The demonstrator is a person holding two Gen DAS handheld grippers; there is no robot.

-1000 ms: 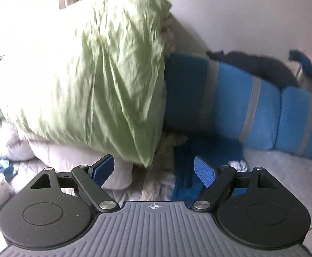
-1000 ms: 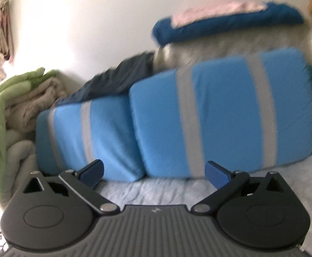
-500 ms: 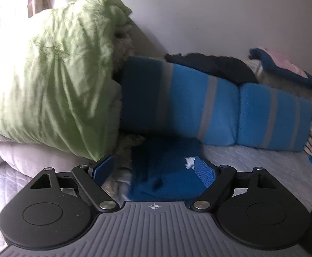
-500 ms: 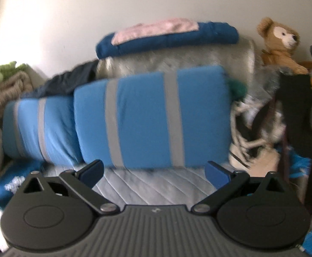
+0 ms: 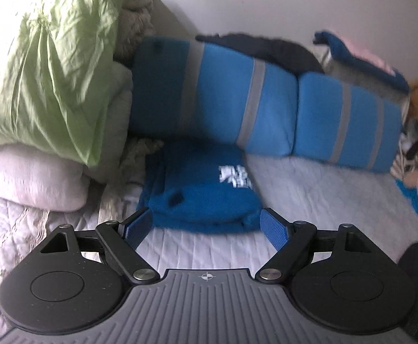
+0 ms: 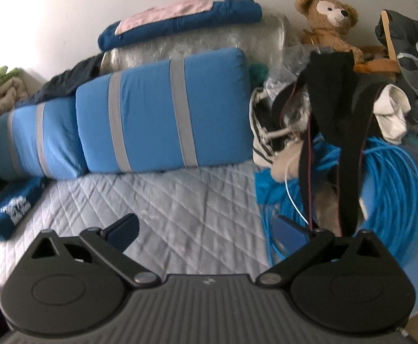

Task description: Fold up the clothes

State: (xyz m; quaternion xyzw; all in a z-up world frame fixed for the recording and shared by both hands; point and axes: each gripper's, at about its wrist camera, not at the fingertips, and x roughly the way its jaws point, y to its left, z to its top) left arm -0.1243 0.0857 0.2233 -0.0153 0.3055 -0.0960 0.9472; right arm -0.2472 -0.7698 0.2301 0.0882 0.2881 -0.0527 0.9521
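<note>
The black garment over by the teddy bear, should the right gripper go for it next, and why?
Probably yes: ease the right gripper forward and to its right toward the black garment. Both grippers are open and empty, the blue shirt already lies folded by the left gripper, and the black garment hangs unfolded on the pile beside the coiled blue cable.

Folded royal-blue knit garment with white printed lettering [image 5: 200, 189] lies flat on the quilted grey bedspread [image 5: 309, 200], lettering uppermost, its far edge against the blue grey-striped bolster cushion [image 5: 217, 97]. Rounded near fold faces the camera. Neither pair of fingers touches it.
</note>
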